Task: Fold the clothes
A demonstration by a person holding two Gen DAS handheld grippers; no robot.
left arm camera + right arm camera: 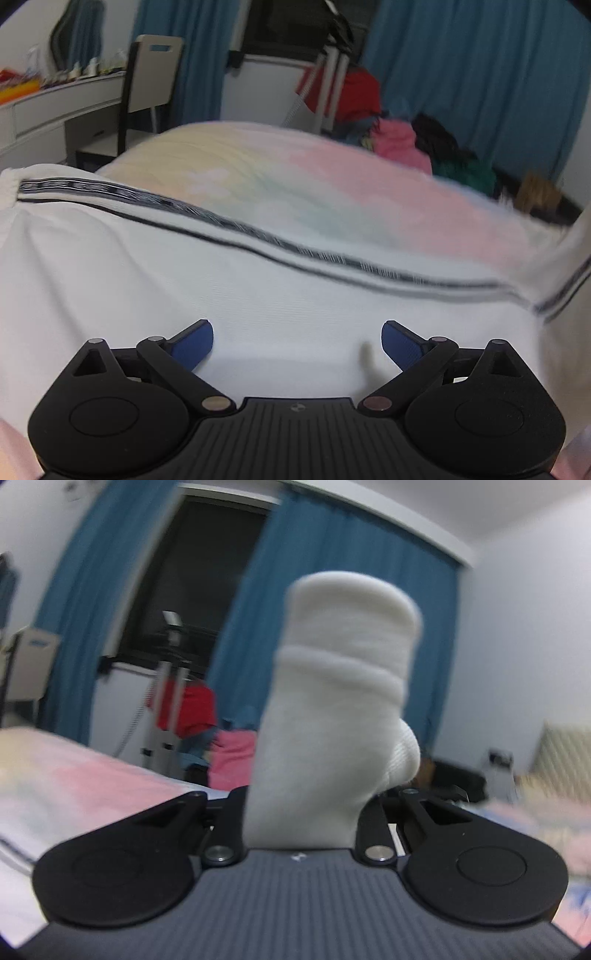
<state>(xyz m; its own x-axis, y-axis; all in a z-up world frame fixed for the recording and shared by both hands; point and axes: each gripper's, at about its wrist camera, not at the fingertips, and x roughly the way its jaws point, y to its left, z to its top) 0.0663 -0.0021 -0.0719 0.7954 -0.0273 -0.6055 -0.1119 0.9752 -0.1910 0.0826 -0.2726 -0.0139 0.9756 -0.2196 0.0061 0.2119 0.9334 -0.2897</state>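
A white garment (147, 266) with a black-and-white side stripe (258, 236) lies spread on the pastel bed cover (332, 177). My left gripper (297, 343) hovers just over the white cloth, blue pads apart, open and empty. My right gripper (301, 805) is shut on a bunched part of the white garment (340, 686), which stands up between the jaws and hides the fingertips. It is held above the bed (92, 782). A strip of the white cloth rises at the right edge of the left wrist view (569, 266).
A pile of pink, black and green clothes (413, 147) lies at the far side of the bed. A red cloth hangs on a white rack (332, 85). A desk and chair (147, 81) stand at the left. Blue curtains (332, 572) hang behind.
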